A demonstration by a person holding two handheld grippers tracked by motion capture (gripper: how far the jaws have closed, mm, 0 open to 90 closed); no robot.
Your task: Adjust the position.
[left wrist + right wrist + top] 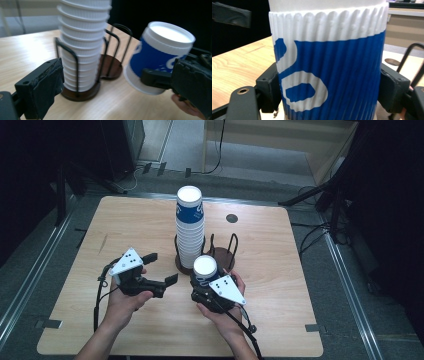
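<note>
A tall stack of upturned white ribbed paper cups (190,227), the top one printed blue, stands in a dark wire cup holder (220,255) at mid-table. My right gripper (202,282) is shut on one blue-and-white cup (205,269), bottom up and tilted, just in front of the holder. In the right gripper view both pads (270,90) press the cup's (329,70) ribbed sides. My left gripper (161,268) is open and holds nothing, to the left of the held cup. In the left gripper view one of its fingers (47,85) sits near the stack (83,45), with the held cup (157,55) at right.
The wooden table (125,220) has a small round dark grommet (231,218) behind the holder. Its second wire bay (112,65) holds no cups. Cables and dark stands lie on the floor around the table.
</note>
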